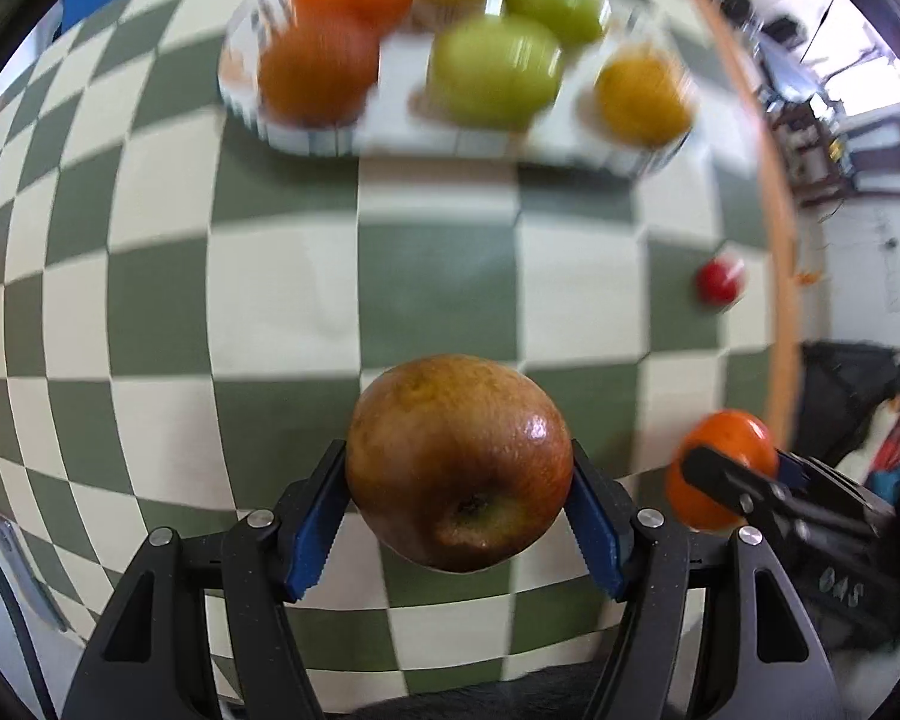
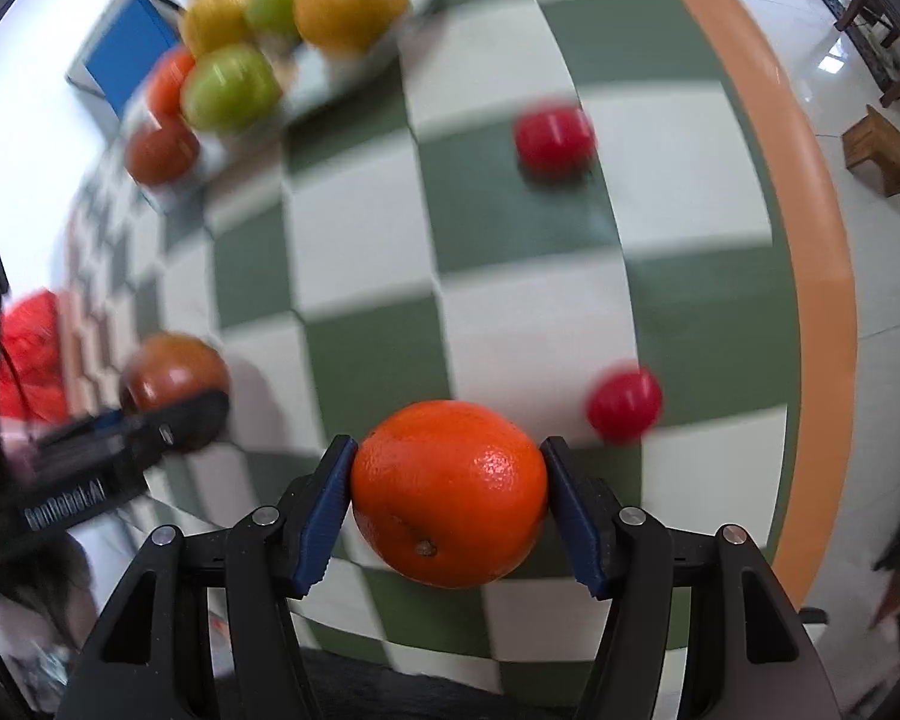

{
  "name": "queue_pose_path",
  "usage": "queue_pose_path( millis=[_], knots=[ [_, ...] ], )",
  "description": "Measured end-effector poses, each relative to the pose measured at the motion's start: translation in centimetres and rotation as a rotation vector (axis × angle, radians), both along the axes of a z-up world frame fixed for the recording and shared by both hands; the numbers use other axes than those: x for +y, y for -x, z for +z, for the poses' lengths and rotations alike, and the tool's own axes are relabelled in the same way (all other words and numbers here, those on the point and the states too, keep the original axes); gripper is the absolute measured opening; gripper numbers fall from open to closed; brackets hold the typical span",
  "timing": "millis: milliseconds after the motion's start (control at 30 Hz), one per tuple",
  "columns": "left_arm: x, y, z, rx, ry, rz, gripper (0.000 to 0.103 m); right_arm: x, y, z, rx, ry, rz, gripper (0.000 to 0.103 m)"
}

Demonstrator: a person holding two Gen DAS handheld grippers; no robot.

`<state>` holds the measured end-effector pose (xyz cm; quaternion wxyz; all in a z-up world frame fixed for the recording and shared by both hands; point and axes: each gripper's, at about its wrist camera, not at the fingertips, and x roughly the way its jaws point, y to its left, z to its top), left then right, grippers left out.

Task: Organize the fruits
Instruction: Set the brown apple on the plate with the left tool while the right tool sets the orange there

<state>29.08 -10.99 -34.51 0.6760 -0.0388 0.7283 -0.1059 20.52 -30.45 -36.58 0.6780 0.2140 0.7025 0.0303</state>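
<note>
A bench (image 1: 282, 300) with a green-and-white checked cloth; fruit carried toward the tray (image 1: 306, 138).
The left tool (image 1: 459, 510) grips an apple (image 1: 459, 462), the right tool (image 2: 448, 498) grips an orange (image 2: 448, 492), both lifted clear, probably to join matching fruit there.

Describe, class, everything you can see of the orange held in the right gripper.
The orange is round and bright, with pebbled, glossy peel and a small brown stem scar facing the camera, low on its front. It looks whole and unbruised. The right gripper clamps it between blue ridged fingers, one pressing each side. It seems to hang above the green-and-cream checked tablecloth, touching nothing else. In the left wrist view it shows at the right edge, partly hidden.
</note>
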Motion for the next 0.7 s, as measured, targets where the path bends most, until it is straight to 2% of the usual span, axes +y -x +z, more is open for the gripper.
queue_pose_path(
  millis=[167, 233, 300, 367, 400, 500, 567, 700],
  knots=[
    [2.1, -4.8, 5.5, -0.079, 0.101, 0.077, 0.066, -0.9, -7.0, 5.5, -0.144, -0.049, -0.043, 0.065],
    [3.5, -7.7, 6.8, -0.106, 0.103, 0.11, 0.066, -1.4, -10.8, 7.4, -0.206, -0.034, -0.044, 0.065],
    [4.8, -10.3, 6.9, -0.121, 0.074, 0.13, 0.066, -1.7, -14.3, 8.3, -0.245, 0.001, -0.046, 0.065],
    [6.5, -12.8, 6.1, -0.126, 0.034, 0.156, 0.066, -1.4, -18.2, 7.9, -0.257, 0.048, -0.05, 0.065],
    [7.4, -14.4, 5.2, -0.108, 0.002, 0.167, 0.066, -1.5, -19.7, 7.6, -0.254, 0.067, -0.048, 0.065],
    [9.1, -17.2, 2.9, -0.049, -0.02, 0.209, 0.066, -1.7, -23.5, 5.8, -0.213, 0.106, -0.043, 0.065],
    [10.2, -18.4, 0.9, 0.004, -0.025, 0.234, 0.066, -1.6, -24.6, 4.7, -0.193, 0.129, -0.032, 0.065],
    [10.7, -19.2, -1.1, 0.056, -0.02, 0.246, 0.066, -1.1, -25.6, 2.2, -0.154, 0.151, -0.002, 0.065]
  ],
)
